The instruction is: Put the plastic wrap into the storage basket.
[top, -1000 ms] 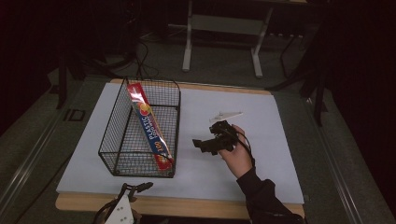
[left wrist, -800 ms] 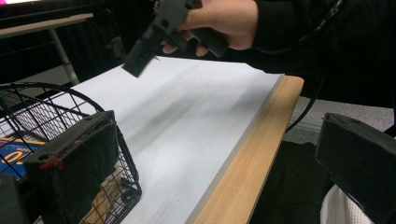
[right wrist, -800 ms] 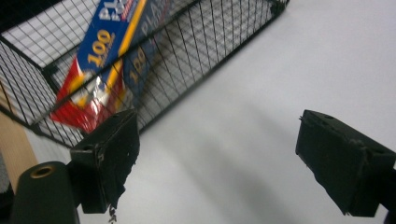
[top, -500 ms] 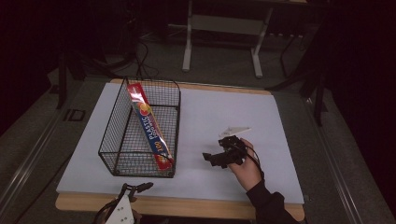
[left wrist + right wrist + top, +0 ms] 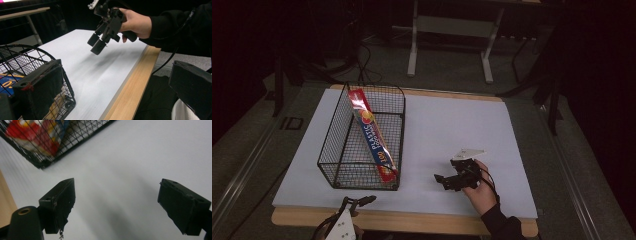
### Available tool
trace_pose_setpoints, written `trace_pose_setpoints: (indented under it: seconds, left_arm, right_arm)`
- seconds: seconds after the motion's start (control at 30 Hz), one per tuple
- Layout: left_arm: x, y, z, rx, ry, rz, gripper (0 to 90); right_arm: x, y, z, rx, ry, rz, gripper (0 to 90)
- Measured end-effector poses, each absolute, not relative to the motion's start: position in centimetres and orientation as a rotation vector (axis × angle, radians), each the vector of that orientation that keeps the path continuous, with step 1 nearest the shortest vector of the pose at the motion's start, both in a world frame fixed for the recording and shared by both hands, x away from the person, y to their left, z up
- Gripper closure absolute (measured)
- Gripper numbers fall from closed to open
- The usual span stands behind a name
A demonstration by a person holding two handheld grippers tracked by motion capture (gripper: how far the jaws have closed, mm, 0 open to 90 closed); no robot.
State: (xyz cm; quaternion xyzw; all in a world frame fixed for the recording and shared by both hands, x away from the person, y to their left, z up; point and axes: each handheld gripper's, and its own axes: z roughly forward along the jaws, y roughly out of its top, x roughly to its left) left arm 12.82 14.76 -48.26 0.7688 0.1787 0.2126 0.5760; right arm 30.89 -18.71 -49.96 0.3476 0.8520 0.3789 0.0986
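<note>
Both jaws of my right gripper gape wide, holding nothing; my left gripper too. I guess that box in the basket is light and stiff; I'd pinch its middle.

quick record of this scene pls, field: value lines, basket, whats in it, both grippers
surface: white sheet on a wood-edged table
basket: black wire basket, left part of the sheet
contents: long red plastic wrap box, leaning tilted inside the basket
right gripper: held in a hand above bare sheet, right of the basket, jaws open, empty
left gripper: at the table's near edge, close to the basket, jaws open, empty
</note>
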Motion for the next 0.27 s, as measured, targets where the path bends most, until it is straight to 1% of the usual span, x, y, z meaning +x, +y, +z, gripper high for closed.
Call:
trace_pose_setpoints:
  seconds: [0.27]
  left_arm:
    - [12.83,14.73,-48.24,1.800,0.415,0.496,0.1]
  right_arm:
    - [30.87,-18.97,-50.18,1.017,2.489,1.107,14.4]
